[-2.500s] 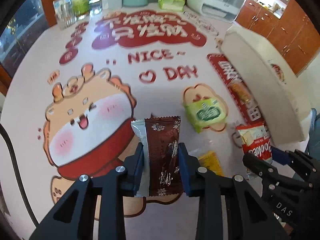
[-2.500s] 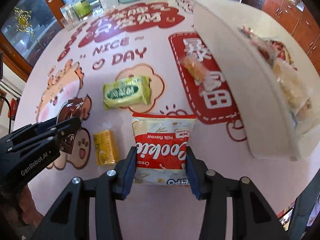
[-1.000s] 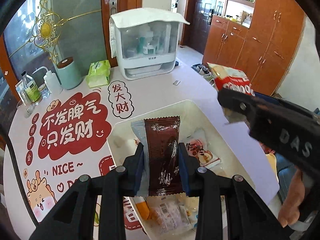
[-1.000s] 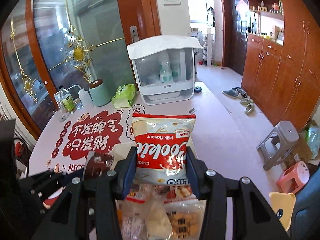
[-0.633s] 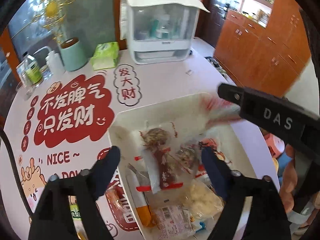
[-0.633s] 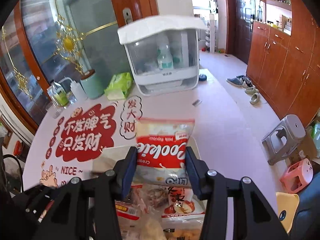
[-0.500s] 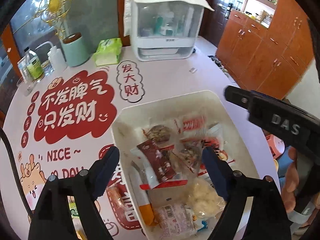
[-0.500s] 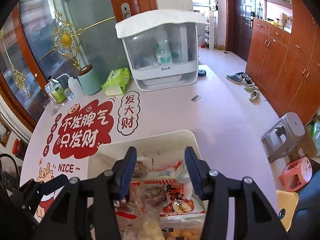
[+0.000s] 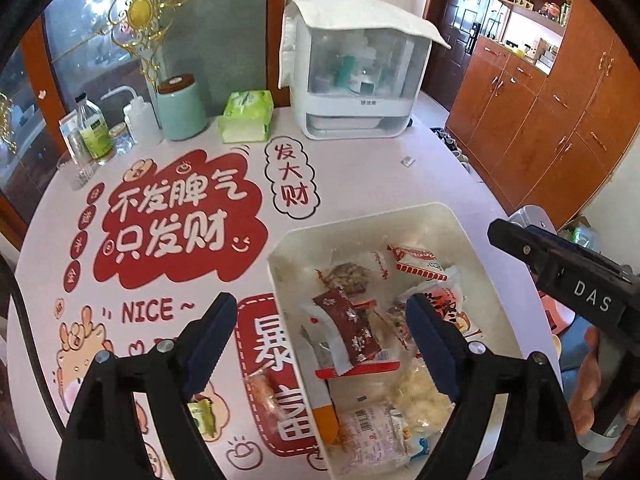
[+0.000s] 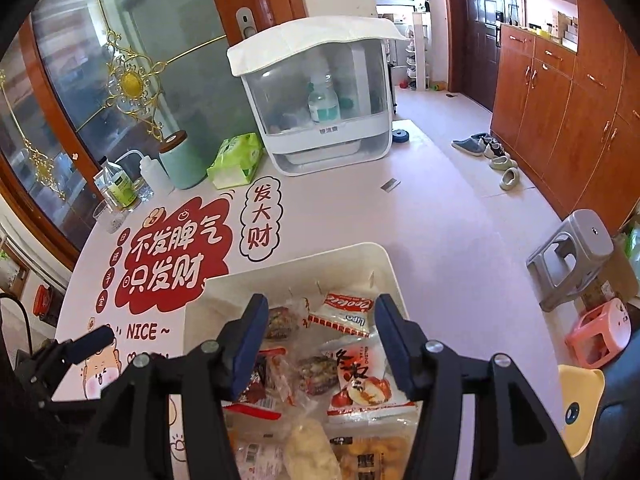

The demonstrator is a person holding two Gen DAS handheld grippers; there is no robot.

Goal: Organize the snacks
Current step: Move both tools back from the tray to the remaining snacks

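A white bin (image 9: 472,224) holds several snack packs. The brown chocolate bar (image 9: 348,330) lies in it near its left wall, and the red-and-white cookie pack (image 9: 416,260) lies at its far side. My left gripper (image 9: 320,320) is open and empty above the bin. My right gripper (image 10: 318,330) is open and empty above the bin (image 10: 384,264), over the cookie pack (image 10: 344,314). An orange snack (image 9: 264,394) and a green pack (image 9: 200,412) lie on the table left of the bin.
A white cabinet with a clear front (image 9: 356,80), a green tissue pack (image 9: 248,116), a teal canister (image 9: 180,108) and bottles (image 9: 94,132) stand at the table's far edge. Wooden cupboards (image 10: 560,92), stools (image 10: 568,256) and shoes are on the right.
Both grippers rose over the bin, opened and dropped their packs. The chocolate bar and the cookie pack now lie in the bin. Both grippers have pulled back a little.
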